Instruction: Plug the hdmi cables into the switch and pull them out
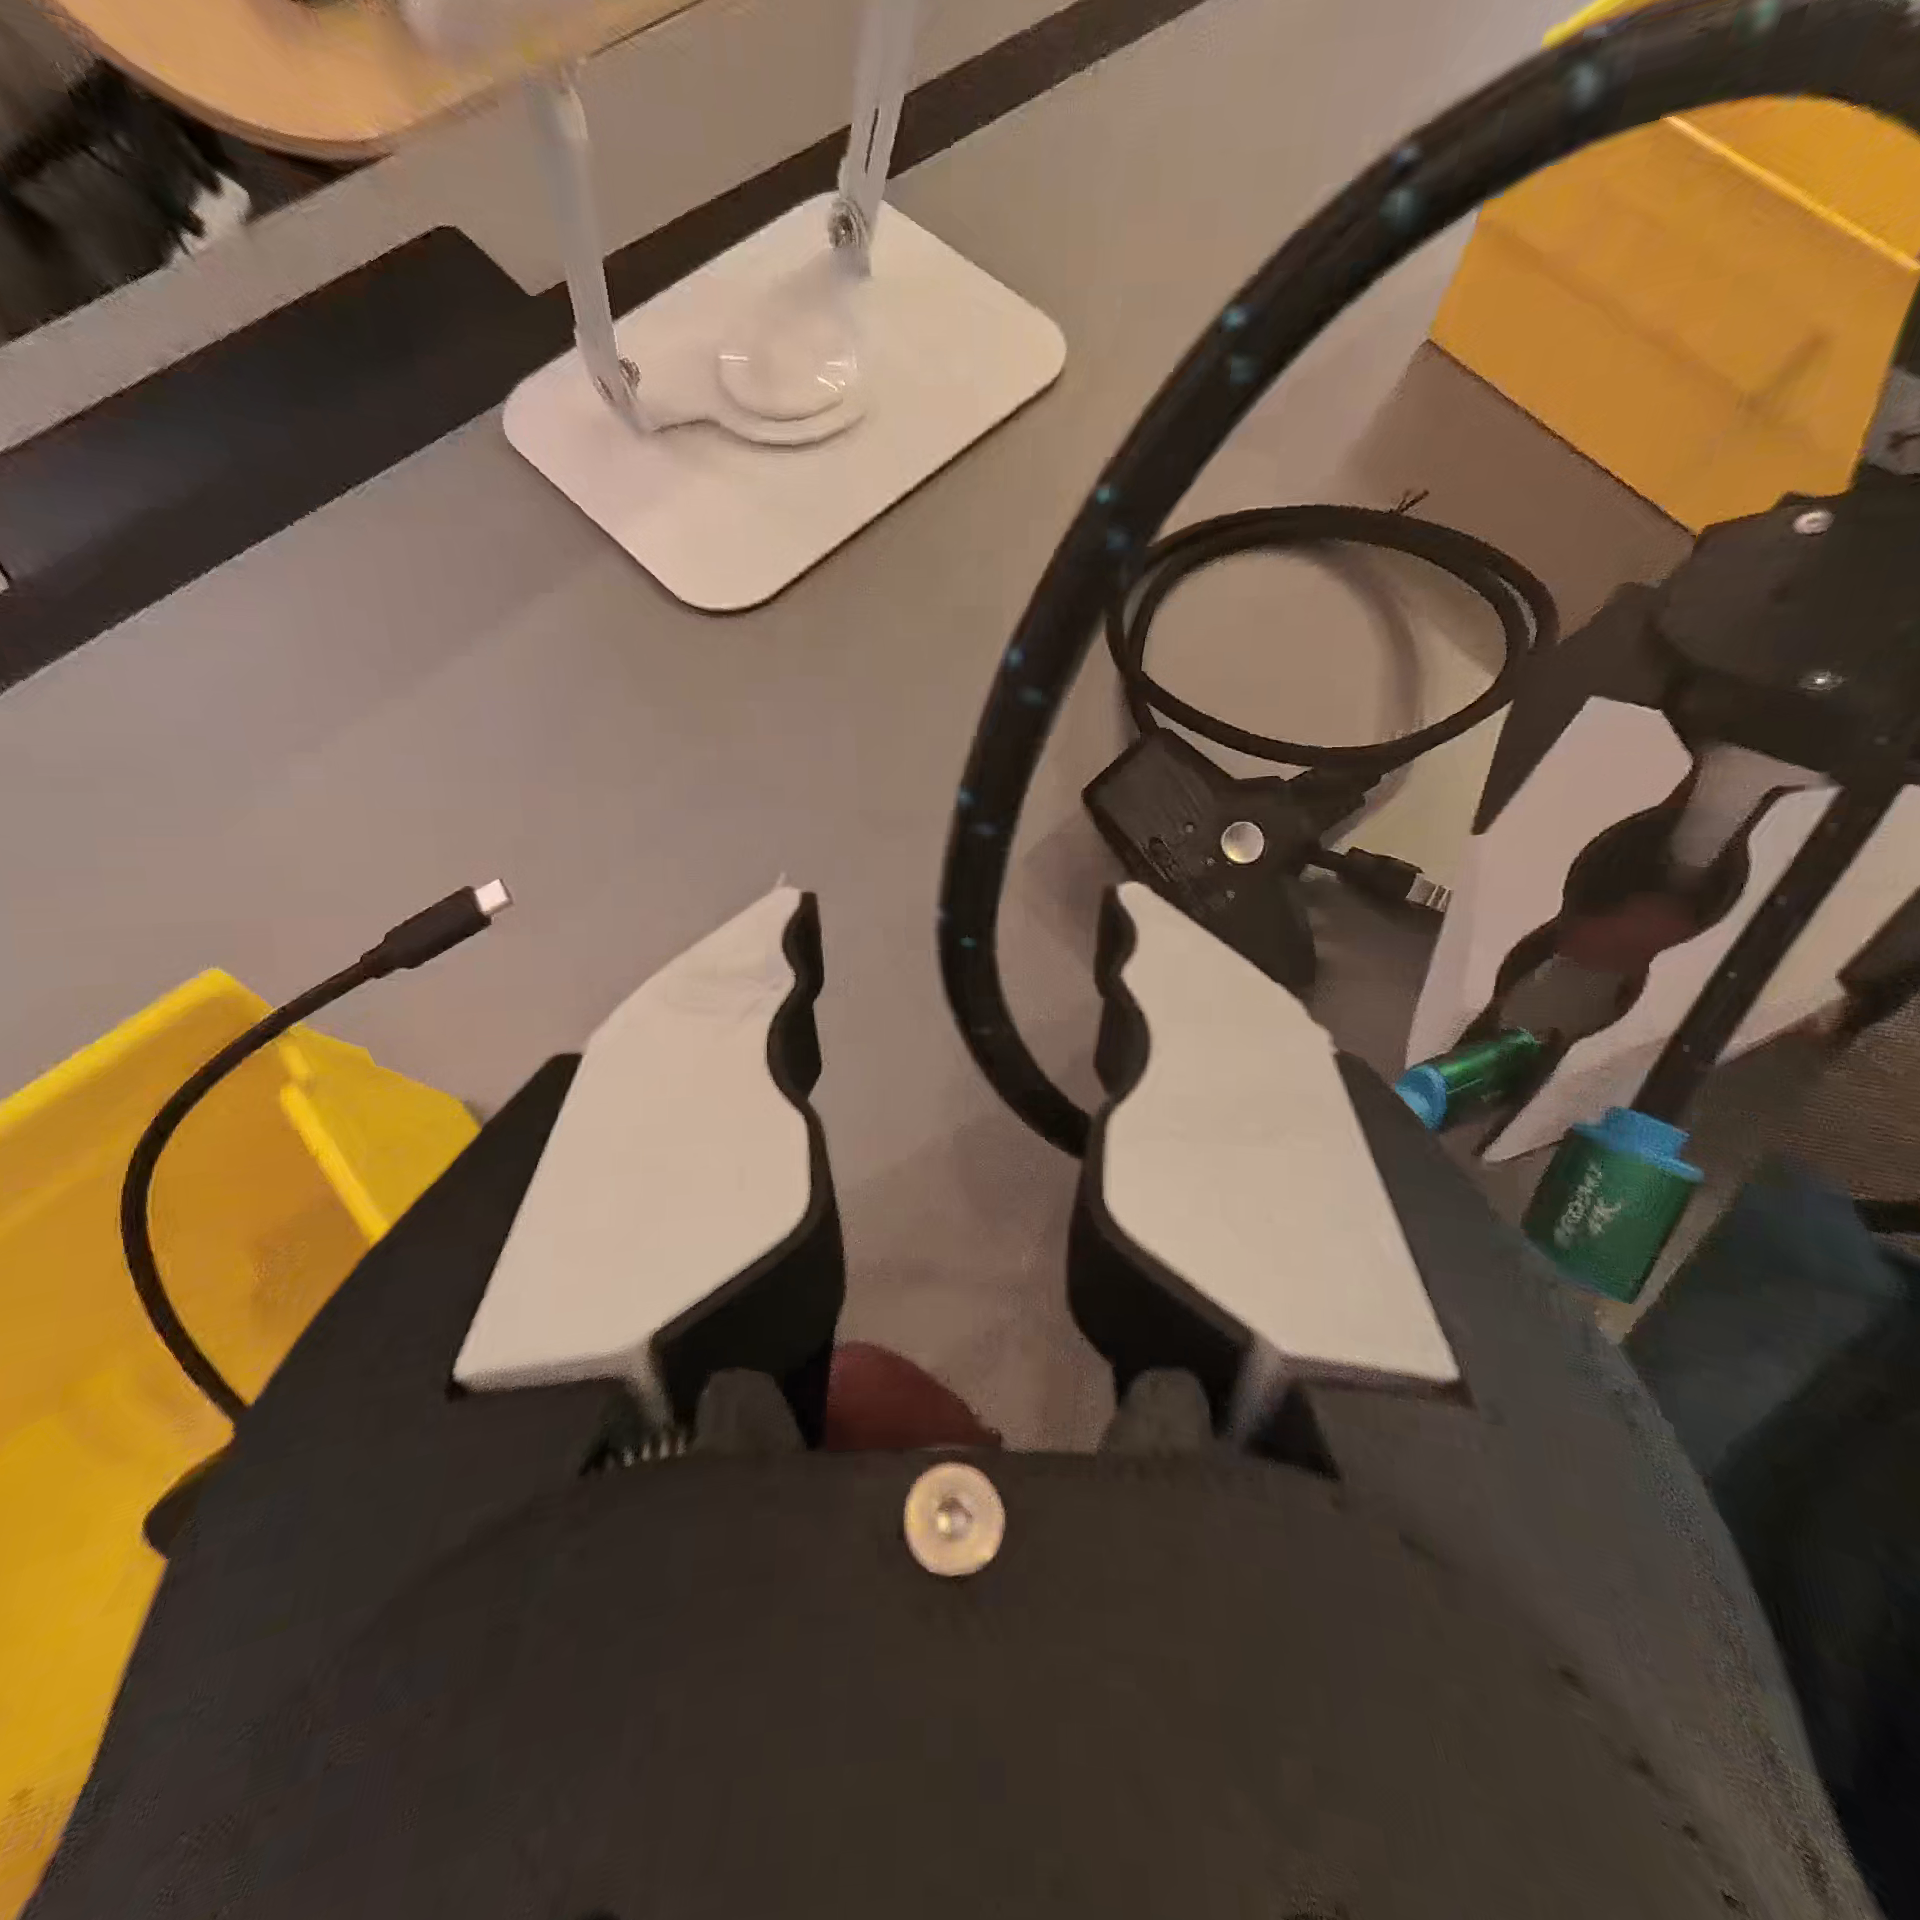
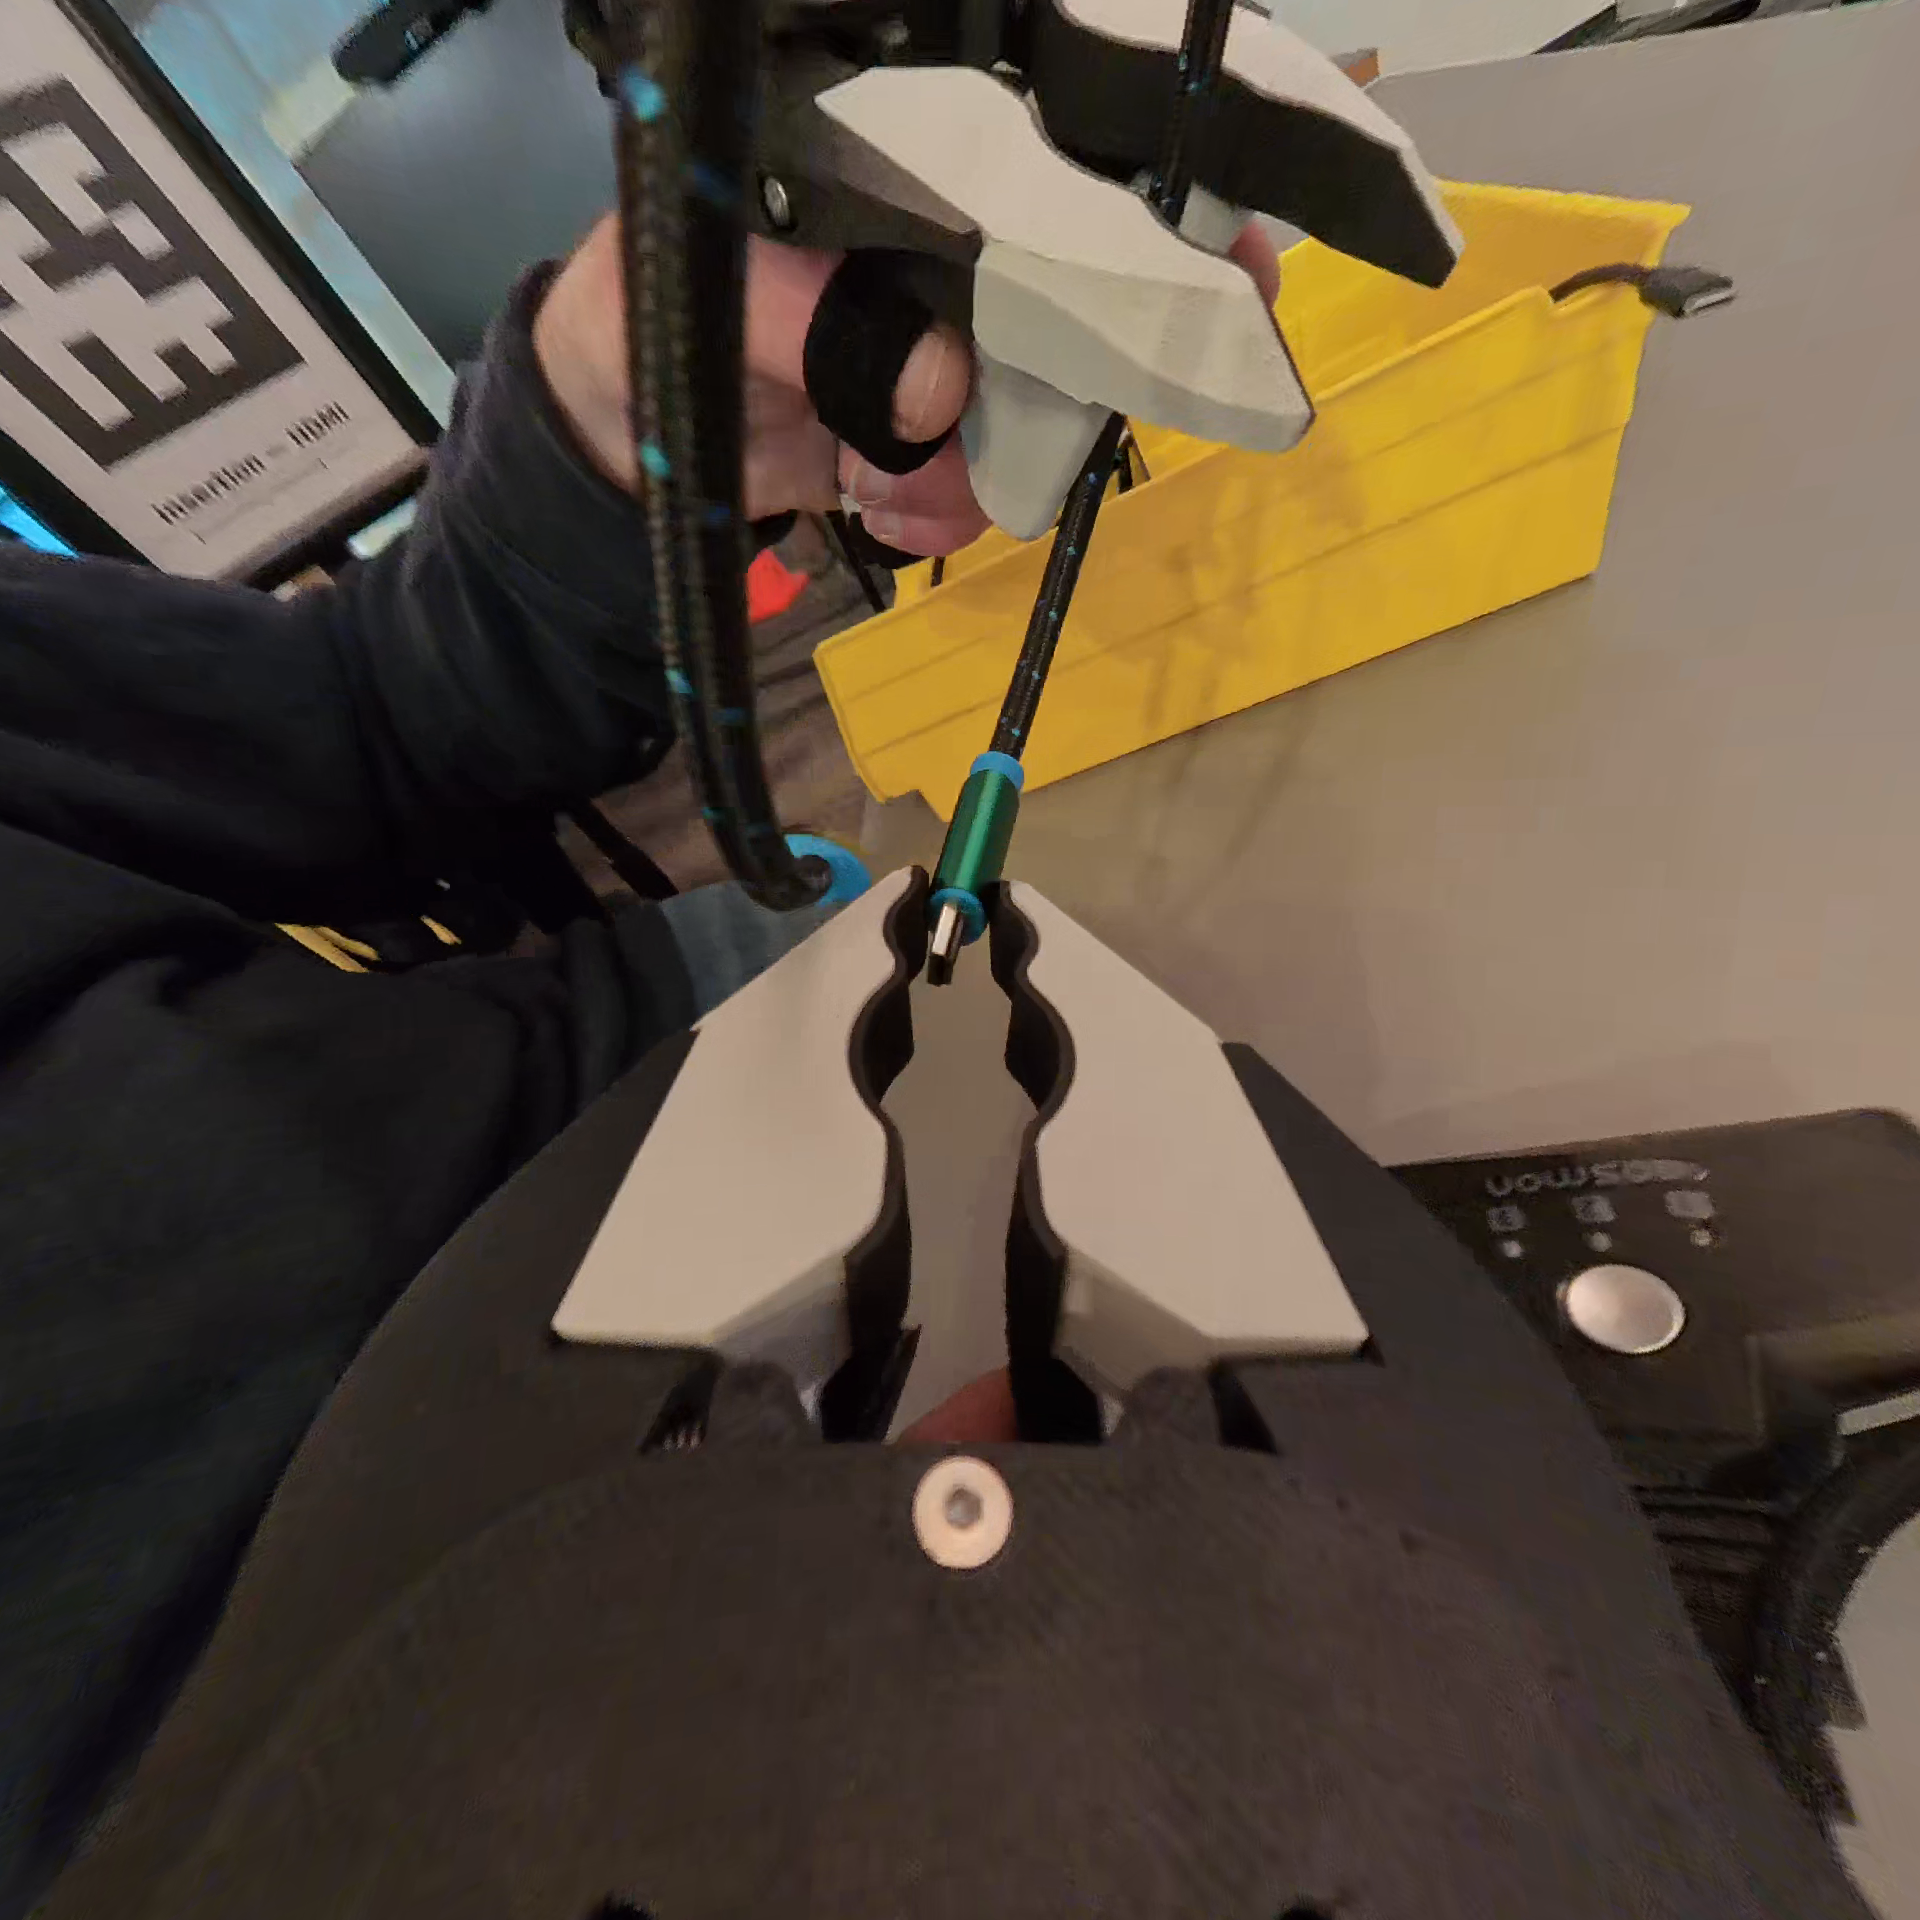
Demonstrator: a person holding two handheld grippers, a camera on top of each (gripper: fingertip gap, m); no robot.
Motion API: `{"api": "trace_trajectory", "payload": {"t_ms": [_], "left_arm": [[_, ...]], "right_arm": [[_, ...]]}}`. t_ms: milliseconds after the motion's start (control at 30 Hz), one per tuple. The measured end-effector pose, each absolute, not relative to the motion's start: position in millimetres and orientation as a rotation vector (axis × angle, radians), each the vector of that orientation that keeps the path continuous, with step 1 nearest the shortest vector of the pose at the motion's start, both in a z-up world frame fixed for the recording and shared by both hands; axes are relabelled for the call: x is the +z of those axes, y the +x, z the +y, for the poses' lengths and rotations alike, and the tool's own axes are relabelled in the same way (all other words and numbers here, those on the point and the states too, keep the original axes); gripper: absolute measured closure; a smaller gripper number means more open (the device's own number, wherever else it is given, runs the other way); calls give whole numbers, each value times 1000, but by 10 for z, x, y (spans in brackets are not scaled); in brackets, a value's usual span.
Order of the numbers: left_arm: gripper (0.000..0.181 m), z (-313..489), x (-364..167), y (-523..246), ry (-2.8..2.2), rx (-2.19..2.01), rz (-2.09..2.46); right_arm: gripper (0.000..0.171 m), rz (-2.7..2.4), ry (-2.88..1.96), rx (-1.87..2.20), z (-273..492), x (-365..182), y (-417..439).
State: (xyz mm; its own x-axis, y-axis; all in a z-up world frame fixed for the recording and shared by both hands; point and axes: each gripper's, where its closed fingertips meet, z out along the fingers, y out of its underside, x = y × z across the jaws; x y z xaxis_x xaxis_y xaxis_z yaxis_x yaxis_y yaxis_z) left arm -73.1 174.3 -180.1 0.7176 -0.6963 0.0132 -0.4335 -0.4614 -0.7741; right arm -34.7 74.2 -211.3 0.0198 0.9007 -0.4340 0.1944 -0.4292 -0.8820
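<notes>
My right gripper (image 2: pixel 956 899) is shut on a green HDMI plug (image 2: pixel 975 826) at its blue collar, and the metal tip points back between the fingers. Its black braided cable (image 2: pixel 1049 603) rises behind my left gripper (image 2: pixel 1143 343). In the left wrist view my left gripper (image 1: pixel 961 920) is open and empty above the table, and the braided cable (image 1: pixel 1039 623) arcs past its right finger. The black HDMI switch (image 1: pixel 1195 831) with a silver button lies just ahead on the right, and it also shows in the right wrist view (image 2: pixel 1621 1226). The right gripper (image 1: pixel 1548 997) holds the plug (image 1: pixel 1475 1070) near a second green plug (image 1: pixel 1610 1205).
A yellow bin (image 1: pixel 208 1195) with a thin USB-C cable (image 1: pixel 488 899) sits at the left. A white stand base (image 1: pixel 790 468) is ahead, and a yellow box (image 1: pixel 1662 312) is at the back right. A coiled black cable (image 1: pixel 1330 520) lies behind the switch. A person's sleeve (image 2: pixel 312 831) is nearby. My right gripper's tips are some 12 centimeters from the black HDMI switch (image 1: pixel 1195 831). The right camera catches it too, in the right wrist view (image 2: pixel 1689 1245).
</notes>
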Motion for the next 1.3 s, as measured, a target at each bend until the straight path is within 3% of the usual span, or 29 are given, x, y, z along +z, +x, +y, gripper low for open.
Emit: {"api": "trace_trajectory", "payload": {"t_ms": [200,467,800,1067,1167,1300], "left_arm": [[119,1671,-1708,-857,-2106,-250,985],[135,945,-1171,-327,-1426,72,1588],[130,611,-1809,-19,-1252,137,1921],[133,549,-1989,-46,-1234,158,2013],[121,541,-2068,-103,-1247,133,2047],[124,532,-2094,-54,-1222,93,2020]], "right_arm": [[162,-1019,-1708,1574,810,-2147,-242],[163,-1044,-1675,1670,775,-2115,-170],[163,-1281,-1639,1672,493,-2106,-156],[163,-1386,-1630,1658,381,-2180,-200],[163,-1353,-1561,1761,343,-2056,-153],[162,-1377,-1523,1792,295,-2014,-89]]}}
